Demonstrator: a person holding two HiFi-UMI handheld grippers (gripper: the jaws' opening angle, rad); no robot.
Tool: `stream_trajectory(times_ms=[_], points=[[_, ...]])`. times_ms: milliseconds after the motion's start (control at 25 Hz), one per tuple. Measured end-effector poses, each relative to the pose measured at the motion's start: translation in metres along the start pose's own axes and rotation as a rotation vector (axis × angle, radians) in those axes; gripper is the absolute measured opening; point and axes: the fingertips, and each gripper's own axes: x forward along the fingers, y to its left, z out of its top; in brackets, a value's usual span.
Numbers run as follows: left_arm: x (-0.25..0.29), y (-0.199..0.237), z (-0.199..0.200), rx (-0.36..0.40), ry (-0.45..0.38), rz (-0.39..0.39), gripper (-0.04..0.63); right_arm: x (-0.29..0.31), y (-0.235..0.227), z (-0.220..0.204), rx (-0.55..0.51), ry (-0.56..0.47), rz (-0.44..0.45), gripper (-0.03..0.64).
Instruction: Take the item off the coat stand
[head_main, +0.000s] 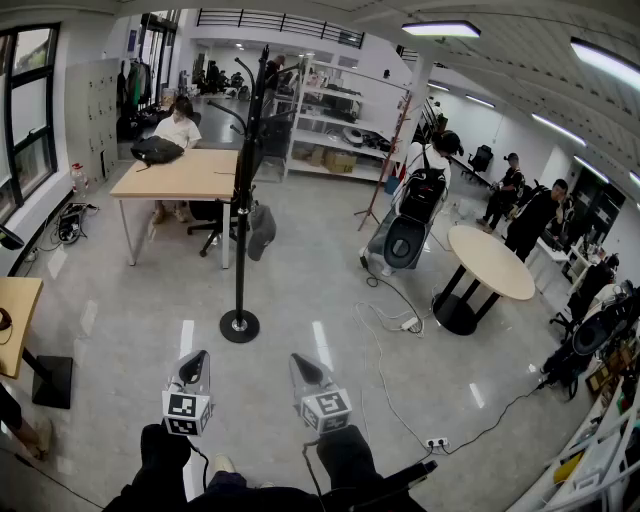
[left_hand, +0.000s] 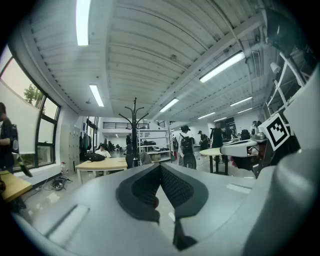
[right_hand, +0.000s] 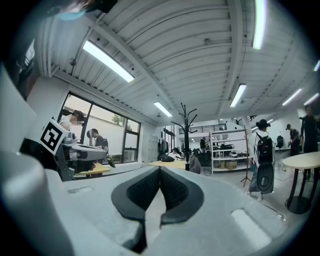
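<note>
Hanging on the coat stand (head_main: 240, 180) at upper centre, the grey cap (head_main: 262, 232) is well apart, so the left gripper (head_main: 197, 360) and right gripper (head_main: 300, 362) hover pressed together, empty.

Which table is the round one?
The round table at the right, on a black foot. The wooden desk behind the coat stand is rectangular.

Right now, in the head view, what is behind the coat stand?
Behind the coat stand: a wooden table bearing a black bag, a person seated at it, and a shelving rack further back. The pole hides the table's right edge; a grey cap hangs on it.
</note>
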Motion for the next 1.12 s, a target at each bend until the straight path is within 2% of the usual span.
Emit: stream_trajectory(times_ms=[600, 1120], points=[[0.011, 0.006, -0.006, -0.003, 0.004, -0.004, 0.003, 0.008, -0.005, 0.004, 0.046, -0.022, -0.007, 0.003], [0.066, 0.047, -0.008, -0.014, 0.003, -0.038, 0.003, 0.069, -0.020, -0.001, 0.038, 0.011, -0.040, 0.003]])
